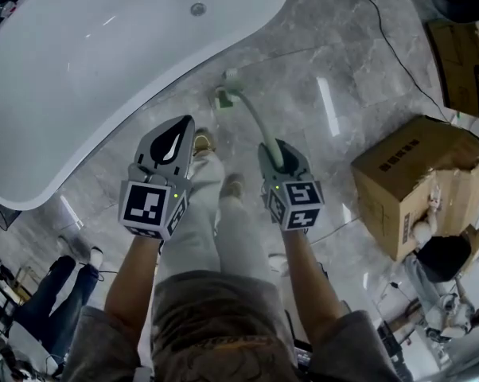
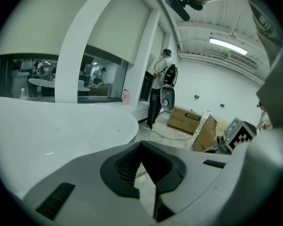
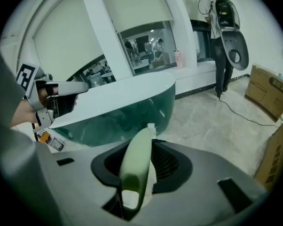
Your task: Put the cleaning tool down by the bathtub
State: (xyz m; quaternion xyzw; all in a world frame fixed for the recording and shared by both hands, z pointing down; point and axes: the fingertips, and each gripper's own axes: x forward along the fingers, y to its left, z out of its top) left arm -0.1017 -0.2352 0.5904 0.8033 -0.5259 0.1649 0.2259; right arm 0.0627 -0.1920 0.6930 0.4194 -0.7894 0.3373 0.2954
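The white bathtub (image 1: 104, 54) fills the upper left of the head view and stands on the marble floor. The cleaning tool (image 1: 254, 114) has a long pale green handle, and its small head (image 1: 227, 86) hangs low by the tub's rim. My right gripper (image 1: 274, 147) is shut on the handle's near end. In the right gripper view the handle (image 3: 136, 164) runs out between the jaws toward the tub (image 3: 122, 107). My left gripper (image 1: 184, 122) is shut and empty, level with the right one, beside the tub (image 2: 47, 131).
A torn cardboard box (image 1: 418, 181) stands to the right, another (image 1: 462, 62) lies at the far right, and a black cable (image 1: 399, 54) crosses the floor. A crouching person (image 1: 438, 261) is by the box, and another person's legs (image 1: 60, 289) are at lower left. My own shoes (image 1: 204, 143) are below the grippers.
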